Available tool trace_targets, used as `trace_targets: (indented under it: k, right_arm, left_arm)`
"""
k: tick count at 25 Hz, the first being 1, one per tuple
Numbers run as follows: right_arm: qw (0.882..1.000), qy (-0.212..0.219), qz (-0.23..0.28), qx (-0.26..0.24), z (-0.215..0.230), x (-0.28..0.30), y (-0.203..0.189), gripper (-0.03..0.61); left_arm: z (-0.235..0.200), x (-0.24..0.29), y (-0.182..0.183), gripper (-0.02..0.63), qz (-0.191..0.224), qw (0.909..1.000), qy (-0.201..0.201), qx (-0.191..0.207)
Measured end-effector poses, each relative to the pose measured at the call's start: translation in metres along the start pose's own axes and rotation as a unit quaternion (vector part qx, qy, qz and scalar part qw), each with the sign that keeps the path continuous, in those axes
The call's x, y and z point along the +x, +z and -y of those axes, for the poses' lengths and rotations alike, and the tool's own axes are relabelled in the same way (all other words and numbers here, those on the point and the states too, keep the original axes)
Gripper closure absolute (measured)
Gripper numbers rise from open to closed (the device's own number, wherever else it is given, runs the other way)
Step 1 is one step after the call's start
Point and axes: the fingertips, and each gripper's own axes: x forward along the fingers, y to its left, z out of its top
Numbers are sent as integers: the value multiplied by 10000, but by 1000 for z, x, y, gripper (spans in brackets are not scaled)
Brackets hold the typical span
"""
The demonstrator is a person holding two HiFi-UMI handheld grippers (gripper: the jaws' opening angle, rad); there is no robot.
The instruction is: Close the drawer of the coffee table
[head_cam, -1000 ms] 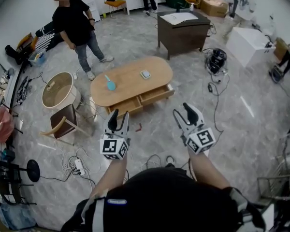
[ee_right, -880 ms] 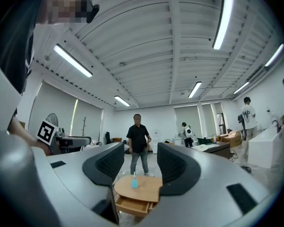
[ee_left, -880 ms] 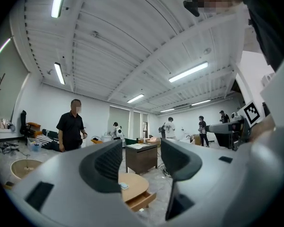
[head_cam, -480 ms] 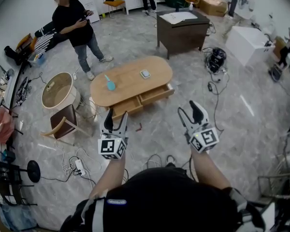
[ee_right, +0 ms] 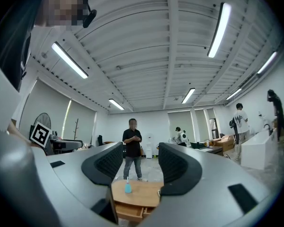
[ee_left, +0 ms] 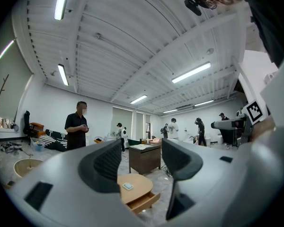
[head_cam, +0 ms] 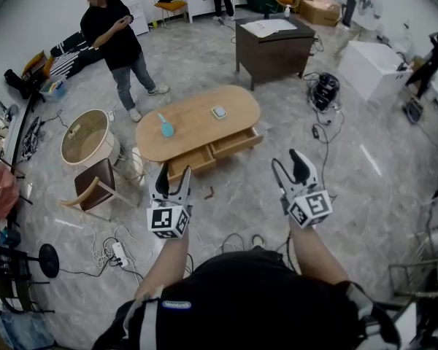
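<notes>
The oval wooden coffee table (head_cam: 197, 115) stands on the floor ahead of me. Two drawers stick out of its near side, the left drawer (head_cam: 190, 160) and the right drawer (head_cam: 236, 143). My left gripper (head_cam: 173, 177) hovers short of the left drawer, apart from it. The right gripper (head_cam: 287, 164) is to the right of the table. Both have just been opening and stand open with nothing between the jaws. The left gripper view frames the table (ee_left: 132, 189) and a drawer (ee_left: 143, 201) between open jaws (ee_left: 139, 162). The right gripper (ee_right: 135, 164) frames the table (ee_right: 141, 193).
A blue bottle (head_cam: 166, 126) and a small square item (head_cam: 219, 112) lie on the tabletop. A person in black (head_cam: 117, 39) stands behind. A round side table (head_cam: 86, 137) and brown chair (head_cam: 96, 183) stand left, with a dark cabinet (head_cam: 276, 46) behind and cables (head_cam: 117, 250) on the floor.
Both grippers' jaws have spread wider. The right gripper has drifted slightly right and up. The person in black has raised both hands to the chest.
</notes>
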Motion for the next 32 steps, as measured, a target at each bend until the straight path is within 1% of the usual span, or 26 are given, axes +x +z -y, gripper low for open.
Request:
trace_targets:
  k: [10, 14, 19, 24, 28, 32]
  right_arm:
    - [9998, -102, -63, -134, -14, 19, 10, 369]
    - [9998, -120, -125, -46, -27, 30, 7, 368]
    - [9998, 35, -180, -49, -42, 41, 0, 368]
    - [9997, 82, -208, -22, -31, 56, -14, 368]
    - [9992, 340, -178, 140, -14, 86, -31, 369]
    - [9980, 547, -247, 216, 19, 114, -45, 368]
  left_arm:
    - [-17, 5, 7, 364, 41, 9999, -139, 3]
    - [-30, 0, 3, 364, 23, 9998, -169, -37]
    - [-40, -2, -3, 364, -13, 9999, -151, -38]
    - [-42, 14, -12, 364, -65, 9999, -73, 59]
    - [-47, 41, -18, 364, -105, 9998, 139, 104]
    - [-42, 80, -27, 364, -160, 9992, 371, 69]
